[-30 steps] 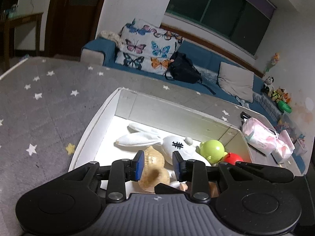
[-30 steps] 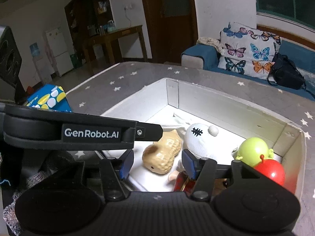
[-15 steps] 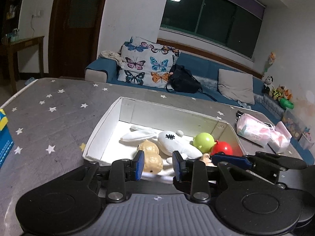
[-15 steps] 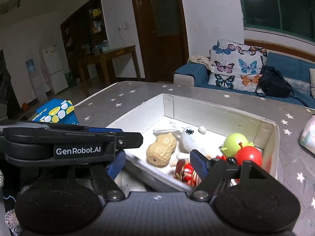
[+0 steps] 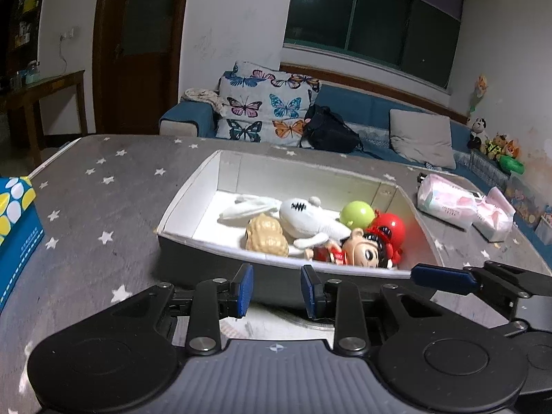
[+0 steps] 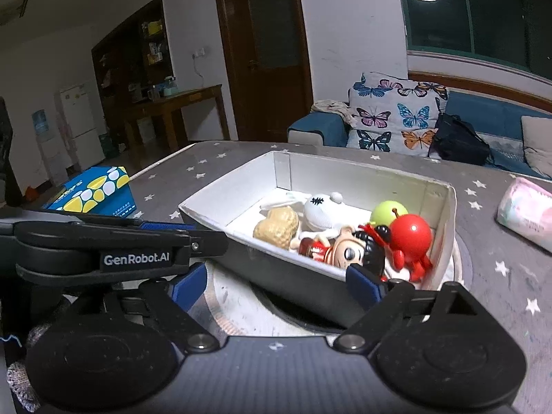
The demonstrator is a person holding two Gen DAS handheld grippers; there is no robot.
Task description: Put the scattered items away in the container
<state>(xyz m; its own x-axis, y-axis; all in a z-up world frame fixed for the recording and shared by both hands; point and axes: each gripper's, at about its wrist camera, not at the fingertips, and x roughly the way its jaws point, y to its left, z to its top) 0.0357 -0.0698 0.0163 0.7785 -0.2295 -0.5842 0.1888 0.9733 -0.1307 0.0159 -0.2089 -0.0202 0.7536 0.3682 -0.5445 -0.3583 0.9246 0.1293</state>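
A white box (image 5: 193,189) (image 6: 445,207) on the grey star-patterned table holds a peanut toy (image 5: 267,238) (image 6: 277,227), a white plush rabbit (image 5: 303,215) (image 6: 321,210), a green ball (image 5: 357,212) (image 6: 388,210), a red round toy (image 5: 390,227) (image 6: 412,236) and a doll in red (image 5: 358,253) (image 6: 345,252). My left gripper (image 5: 276,289) is open and empty, in front of the box's near wall. My right gripper (image 6: 276,284) is wide open and empty, just short of the box's near corner. Its finger (image 5: 445,274) shows in the left wrist view.
A blue and yellow carton (image 5: 13,220) (image 6: 93,195) sits at the table's left. A pink tissue pack (image 5: 459,205) (image 6: 528,210) lies at the right. A sofa with butterfly cushions (image 5: 269,107) and a black bag (image 5: 327,131) stands behind the table.
Both grippers have drawn back and down from above the box to in front of its near wall. The right gripper's jaws have opened wider. The toys stay in the box.
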